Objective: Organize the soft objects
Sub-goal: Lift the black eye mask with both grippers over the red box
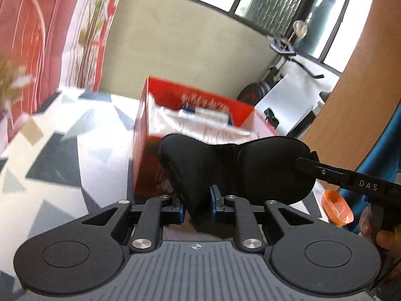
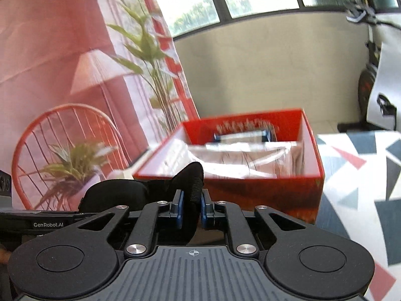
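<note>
Black sleep mask (image 1: 235, 168): held off the patterned table (image 1: 50, 150), just before the red box (image 1: 150, 115). Left gripper (image 1: 198, 200) pinches one end. Right gripper (image 2: 191, 205) pinches the other.

A surface covered in a white cloth with grey-blue and red triangles (image 2: 356, 175) is seen; an open red cardboard box (image 2: 263, 195) is set on it.

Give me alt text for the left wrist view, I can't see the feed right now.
The left gripper pinches one end of a black padded fabric eye mask, while the right gripper clamps its other end from the right side. Behind the mask stands an open red cardboard box of wrapped items on a geometric-patterned surface.
</note>
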The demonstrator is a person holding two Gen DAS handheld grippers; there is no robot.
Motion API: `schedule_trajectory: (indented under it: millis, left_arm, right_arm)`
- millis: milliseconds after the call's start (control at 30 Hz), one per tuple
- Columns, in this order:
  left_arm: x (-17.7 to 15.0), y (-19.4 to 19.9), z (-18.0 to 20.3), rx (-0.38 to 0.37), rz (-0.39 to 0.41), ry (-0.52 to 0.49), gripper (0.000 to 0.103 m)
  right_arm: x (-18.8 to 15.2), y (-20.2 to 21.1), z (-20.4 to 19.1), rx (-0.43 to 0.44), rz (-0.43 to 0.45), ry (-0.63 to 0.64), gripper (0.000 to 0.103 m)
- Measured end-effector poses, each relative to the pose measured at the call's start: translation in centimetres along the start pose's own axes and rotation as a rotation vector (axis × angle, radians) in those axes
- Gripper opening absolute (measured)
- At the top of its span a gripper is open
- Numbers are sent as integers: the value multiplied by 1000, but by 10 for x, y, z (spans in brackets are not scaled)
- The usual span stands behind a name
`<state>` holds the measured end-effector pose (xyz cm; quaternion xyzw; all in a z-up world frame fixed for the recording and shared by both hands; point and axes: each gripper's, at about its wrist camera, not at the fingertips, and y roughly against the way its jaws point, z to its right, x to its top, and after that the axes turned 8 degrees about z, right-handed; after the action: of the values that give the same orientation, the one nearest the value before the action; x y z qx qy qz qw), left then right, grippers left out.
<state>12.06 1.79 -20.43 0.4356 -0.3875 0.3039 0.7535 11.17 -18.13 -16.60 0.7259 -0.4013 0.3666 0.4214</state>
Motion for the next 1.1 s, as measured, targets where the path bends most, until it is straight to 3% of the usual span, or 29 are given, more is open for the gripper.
schedule_trajectory:
  millis: [333, 600, 967, 1100]
  left_arm:
    - [35, 0, 20, -11, 85, -109, 18]
    - [72, -32, 35, 9, 150, -219, 16]
    - [109, -111, 42, 71, 114, -253, 16]
    - [117, -144, 44, 92, 66, -282, 16]
  right_arm:
    - [34, -2, -2, 8, 70, 50, 12]
    - [65, -26, 6, -19, 127, 114, 12]
    - [91, -96, 43, -133, 117, 229, 12]
    - [96, -133, 63, -154, 66, 187, 13]
